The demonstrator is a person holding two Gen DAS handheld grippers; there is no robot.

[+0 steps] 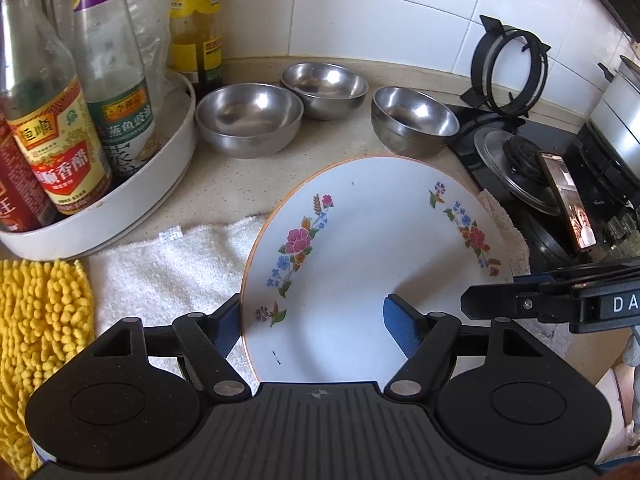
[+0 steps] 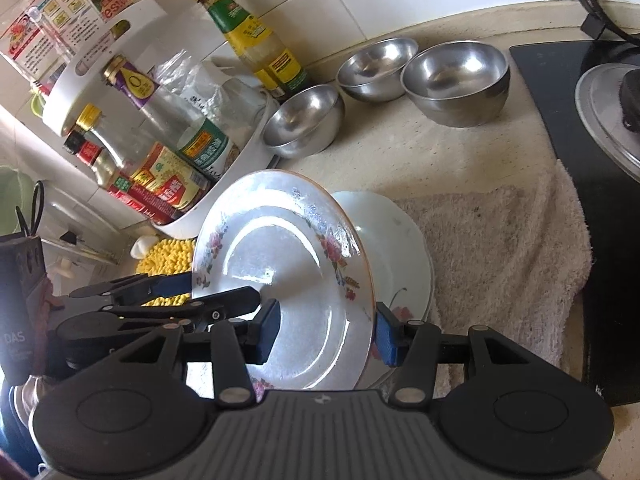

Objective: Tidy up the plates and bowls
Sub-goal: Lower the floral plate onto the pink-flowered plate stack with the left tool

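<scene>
Left wrist view: the left gripper (image 1: 316, 330) has its fingers spread either side of the floral plate's (image 1: 360, 248) edge, not visibly pinching it. The plate stands tilted above the white towel (image 1: 168, 268). In the right wrist view, the right gripper (image 2: 328, 330) also straddles the plate (image 2: 280, 264); whether it clamps, I cannot tell. A second plate (image 2: 400, 248) lies behind. 3 steel bowls (image 1: 248, 118) sit near the wall.

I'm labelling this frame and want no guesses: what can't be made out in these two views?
- Stack under the floral plate: in the right wrist view it hides most of the plates beneath, so their count is unclear; the left wrist view hides them entirely.
- Right gripper: cut off by the left wrist view's edge.
- Phone screen: too small to read.
</scene>
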